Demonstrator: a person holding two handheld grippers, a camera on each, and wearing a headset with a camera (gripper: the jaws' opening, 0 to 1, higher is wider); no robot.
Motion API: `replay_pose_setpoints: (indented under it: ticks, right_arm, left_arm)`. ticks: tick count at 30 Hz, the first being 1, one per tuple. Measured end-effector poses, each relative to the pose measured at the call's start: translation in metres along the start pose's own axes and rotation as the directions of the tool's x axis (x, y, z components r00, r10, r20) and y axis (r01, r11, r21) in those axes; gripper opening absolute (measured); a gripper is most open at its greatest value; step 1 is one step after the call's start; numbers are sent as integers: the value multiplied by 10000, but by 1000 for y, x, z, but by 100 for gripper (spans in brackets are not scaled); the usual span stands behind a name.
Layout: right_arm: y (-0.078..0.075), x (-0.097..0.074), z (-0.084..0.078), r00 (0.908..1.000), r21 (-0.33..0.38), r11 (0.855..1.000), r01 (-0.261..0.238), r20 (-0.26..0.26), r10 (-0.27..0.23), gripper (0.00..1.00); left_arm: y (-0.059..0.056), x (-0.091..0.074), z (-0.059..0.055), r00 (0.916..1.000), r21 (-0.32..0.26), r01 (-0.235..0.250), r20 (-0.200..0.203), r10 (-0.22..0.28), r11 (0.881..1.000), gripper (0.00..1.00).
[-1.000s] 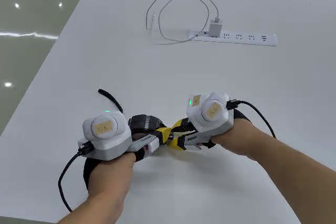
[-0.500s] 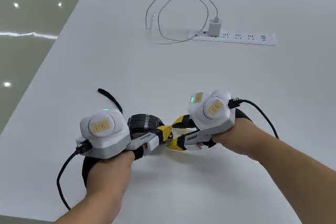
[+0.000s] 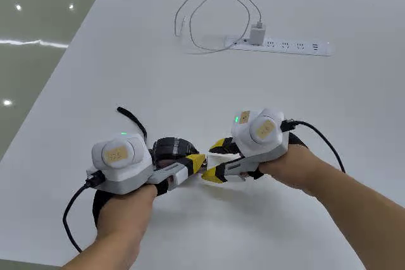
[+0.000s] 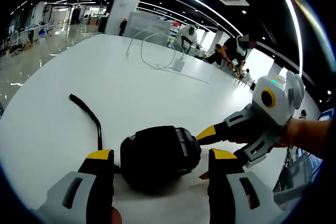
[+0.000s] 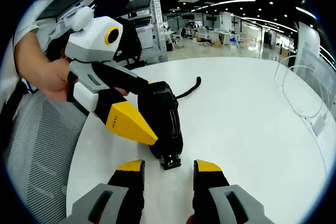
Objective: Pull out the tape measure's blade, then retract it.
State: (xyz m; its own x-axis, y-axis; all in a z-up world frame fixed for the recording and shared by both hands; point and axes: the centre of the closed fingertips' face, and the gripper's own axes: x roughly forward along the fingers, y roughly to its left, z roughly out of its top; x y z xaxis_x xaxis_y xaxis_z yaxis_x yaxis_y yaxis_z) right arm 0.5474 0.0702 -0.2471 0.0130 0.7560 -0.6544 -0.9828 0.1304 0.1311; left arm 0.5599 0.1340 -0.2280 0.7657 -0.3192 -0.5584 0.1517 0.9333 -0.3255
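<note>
The black tape measure rests on the white table, its black wrist strap trailing to the far left. My left gripper is shut on the case, which fills the space between its yellow-tipped jaws in the left gripper view. My right gripper faces it from the right, open. In the right gripper view the tape measure points its blade-tip end at the gap of the right gripper, just ahead of the fingertips and not between them.
A white power strip with a charger and a looped white cable lies at the far side of the table. The table's left edge drops to a glossy floor. Black cables trail from both grippers.
The two grippers have drawn slightly apart: the left one with the tape measure shifted left, the right one shifted right and a little back from the case.
</note>
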Motion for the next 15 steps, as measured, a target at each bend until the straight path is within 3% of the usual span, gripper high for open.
replay_pose_setpoints:
  ticks: [15]
  right_arm:
    - [8, -13, 8, 9964, 460, 9987, 222, 810, -259, 35]
  left_arm:
    - [-4, -12, 10, 9987, 653, 410, 263, -428, 9970, 71]
